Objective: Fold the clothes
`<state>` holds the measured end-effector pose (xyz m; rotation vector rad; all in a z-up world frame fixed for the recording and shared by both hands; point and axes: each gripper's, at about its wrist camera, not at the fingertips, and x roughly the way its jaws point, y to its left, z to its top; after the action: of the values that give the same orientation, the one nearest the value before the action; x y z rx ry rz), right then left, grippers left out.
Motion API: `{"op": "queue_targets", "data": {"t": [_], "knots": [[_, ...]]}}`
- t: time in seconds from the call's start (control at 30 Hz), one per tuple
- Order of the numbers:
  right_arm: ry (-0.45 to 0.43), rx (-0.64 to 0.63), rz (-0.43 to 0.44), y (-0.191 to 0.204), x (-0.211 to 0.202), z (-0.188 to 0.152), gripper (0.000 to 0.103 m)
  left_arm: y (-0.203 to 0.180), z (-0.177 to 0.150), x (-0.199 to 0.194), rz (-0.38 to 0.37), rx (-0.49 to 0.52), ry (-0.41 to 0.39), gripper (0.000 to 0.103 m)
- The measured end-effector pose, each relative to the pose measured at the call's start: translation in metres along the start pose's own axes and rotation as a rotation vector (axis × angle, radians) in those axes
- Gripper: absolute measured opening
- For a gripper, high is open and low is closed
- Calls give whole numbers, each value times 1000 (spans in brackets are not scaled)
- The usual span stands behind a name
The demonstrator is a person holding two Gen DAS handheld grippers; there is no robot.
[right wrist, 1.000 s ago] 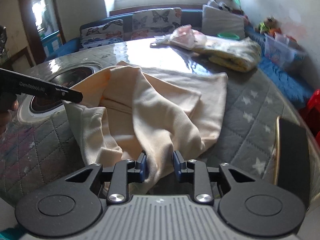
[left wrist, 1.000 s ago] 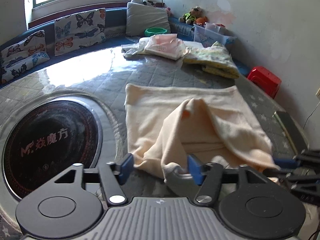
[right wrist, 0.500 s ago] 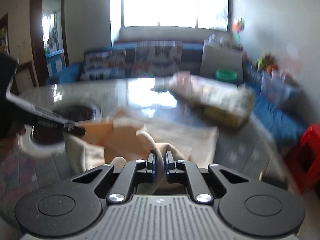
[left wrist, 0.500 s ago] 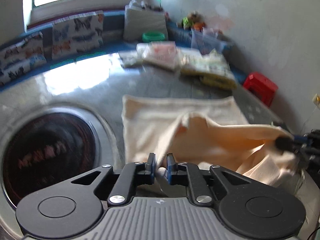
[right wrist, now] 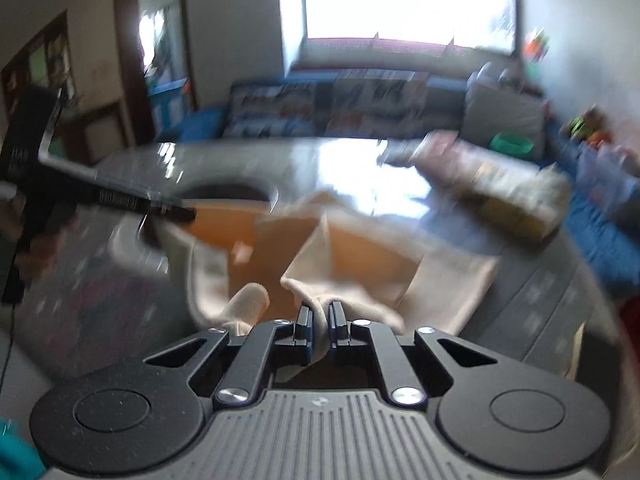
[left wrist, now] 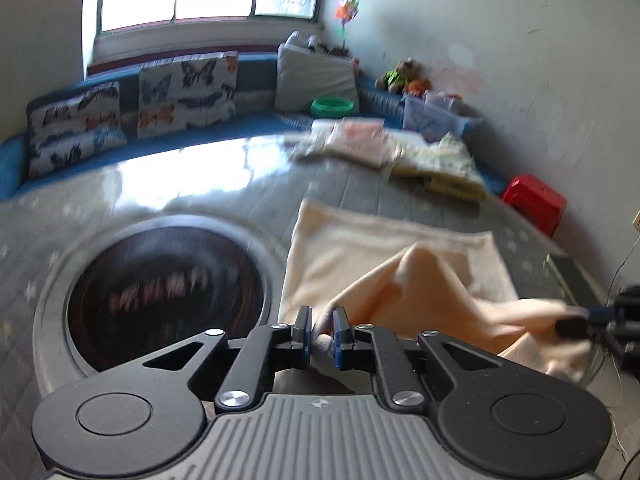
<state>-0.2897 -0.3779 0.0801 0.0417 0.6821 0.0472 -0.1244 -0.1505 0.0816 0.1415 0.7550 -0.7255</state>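
Both your grippers, left point(left wrist: 321, 328) & right point(right wrist: 319, 326), have fingers clamped on the cloth's point(left wrist: 400, 264) near edge; the rest lies ahead, long axis crosswise.

Both wrist views low, close, sharing cloth point(left wrist: 392, 256)

The cream garment point(left wrist: 384, 252) I held looked like soft, matt cloth, slightly fuzzy. My left gripper point(left wrist: 320, 330) was matt black plastic with shiny metal screws and blue pads. The surface point(left wrist: 224, 176) wore quilted grey fabric under a glossy, reflective cover. Its round inset point(left wrist: 164, 292) looked like dark, glossy glass.
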Motion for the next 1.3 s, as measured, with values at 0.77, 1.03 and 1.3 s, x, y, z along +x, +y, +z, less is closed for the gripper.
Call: {"op": "queue_targets", "data": {"t": [0.77,1.03,1.3], "knots": [[182,60,32,-11,58,-27,19,47,-101,-54,126,-190,91,12],[126,33,35,-4,97,-6,19,58,-94,-53,192,-216,63,12],[123,-78,85,37,159,38,18,84,-108,-68,262,-298,53,12]]}}
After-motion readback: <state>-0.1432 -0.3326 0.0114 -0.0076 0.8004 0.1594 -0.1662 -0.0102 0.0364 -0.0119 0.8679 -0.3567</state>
